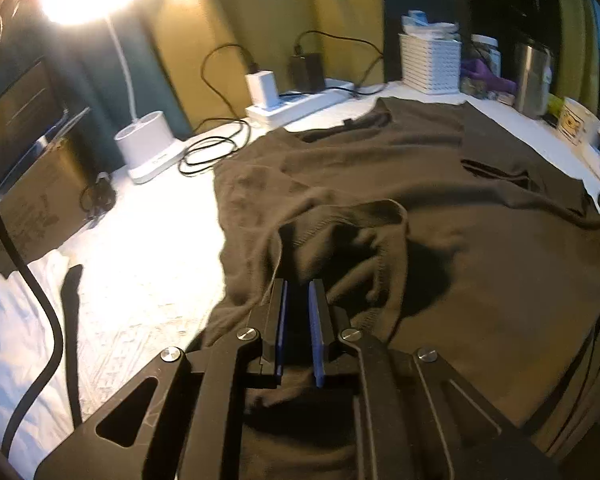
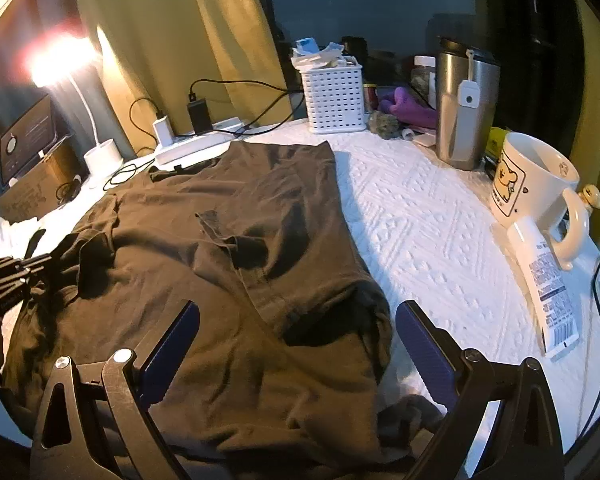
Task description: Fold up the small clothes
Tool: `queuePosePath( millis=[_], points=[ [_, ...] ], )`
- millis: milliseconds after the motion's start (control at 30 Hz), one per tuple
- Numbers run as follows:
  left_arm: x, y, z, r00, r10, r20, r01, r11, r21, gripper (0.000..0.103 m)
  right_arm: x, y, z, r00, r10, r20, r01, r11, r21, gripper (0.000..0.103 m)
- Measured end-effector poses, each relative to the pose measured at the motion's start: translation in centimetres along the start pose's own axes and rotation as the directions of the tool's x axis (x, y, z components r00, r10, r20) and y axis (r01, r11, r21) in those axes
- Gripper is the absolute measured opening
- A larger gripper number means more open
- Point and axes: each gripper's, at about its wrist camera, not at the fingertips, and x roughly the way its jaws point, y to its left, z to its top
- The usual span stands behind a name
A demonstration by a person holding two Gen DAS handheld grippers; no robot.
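Pinching a hem fold of the limp, light brown shirt [image 1: 420, 168], the left tongs [image 1: 299, 288] grip well — right tongs [image 2: 298, 320] spread, empty.

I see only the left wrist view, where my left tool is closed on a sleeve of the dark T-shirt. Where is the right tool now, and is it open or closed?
Observer: The right tool is open wide. It hovers over the near right edge of the brown T-shirt and grips nothing.
Operator: Does something lie on that side that I should avoid?
Observer: Yes. A white tube lies flat on the white table cover, just in front of the cartoon mug. It is clear of the shirt.
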Motion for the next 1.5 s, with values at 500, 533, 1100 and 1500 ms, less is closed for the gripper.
queuePosePath(
  millis=[500, 533, 1100, 1500],
  points=[
    [0.0, 0.5, 0.7, 0.997, 0.066, 0.029, -0.066, 0.998, 0.015, 0.042, 0.7, 0.1, -0.1, 1.0, 0.013, -0.008, -0.013, 1.0, 0.0, 0.099],
    [0.2, 0.5, 0.7, 0.997, 0.068, 0.025, -0.069, 0.997, 0.017, 0.042, 0.8, 0.1, 0.0, 1.0, 0.013, -0.01, -0.013, 1.0, 0.0, 0.099],
    [2.4, -0.9, -0.1, 0.997, 0.076, -0.028, -0.073, 0.992, 0.102, 0.021, 1.3, -0.3, -0.3, 1.0, 0.015, -0.013, -0.015, 1.0, 0.002, 0.099],
    [-0.4, -2.1, -0.1, 0.999, 0.04, 0.032, -0.044, 0.991, 0.128, 0.007, 1.2, -0.6, -0.4, 1.0, 0.017, -0.014, -0.017, 1.0, 0.008, 0.099]
  ],
)
